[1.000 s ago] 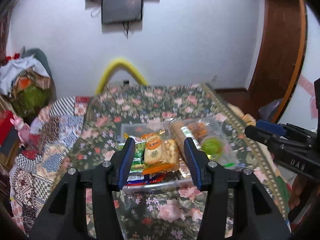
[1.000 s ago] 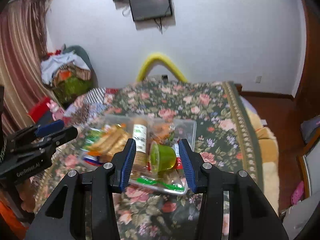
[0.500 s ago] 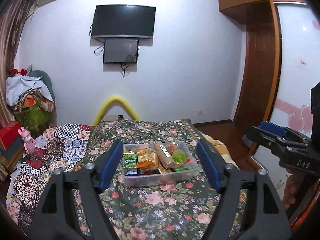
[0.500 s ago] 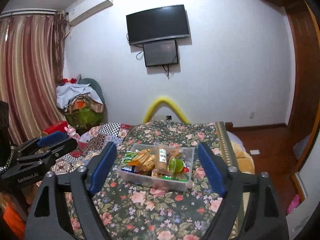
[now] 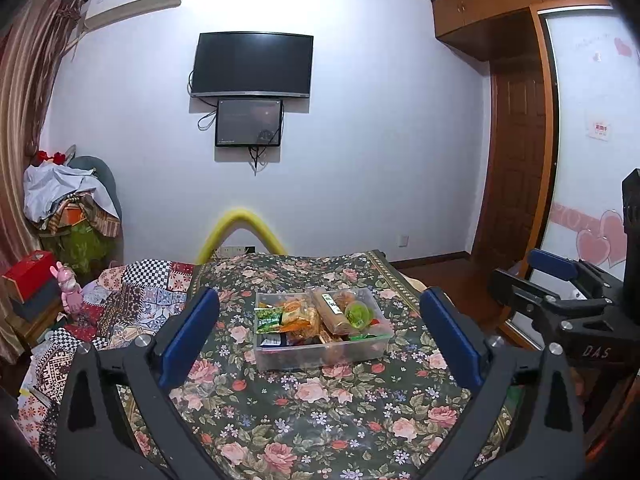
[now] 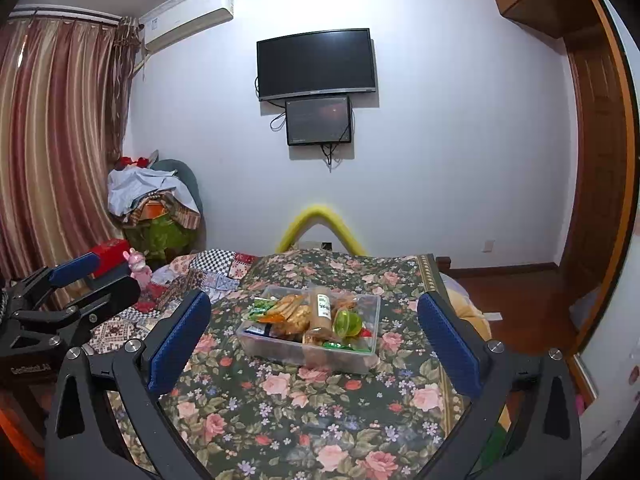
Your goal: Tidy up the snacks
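A clear plastic box (image 5: 320, 354) full of snacks sits on the floral bedspread (image 5: 320, 420). It holds a green packet (image 5: 267, 314), orange packets (image 5: 298, 314), a brown biscuit roll (image 5: 332, 312) and a green jelly cup (image 5: 358, 314). The box also shows in the right wrist view (image 6: 308, 354). My left gripper (image 5: 320, 320) is open and empty, well back from the box. My right gripper (image 6: 314, 320) is open and empty, also back from it. Each gripper shows at the edge of the other's view.
A patchwork quilt (image 5: 132, 296) lies left of the floral spread. A pink toy (image 5: 70, 290), a red box (image 5: 28, 276) and a clothes pile (image 5: 68, 200) stand at the left. A yellow foam arch (image 5: 240, 228) rises behind the bed. A wooden door (image 5: 516, 160) is at the right.
Both grippers have pulled back and up from the box, and their jaws have opened wide. The box now looks small and far off.
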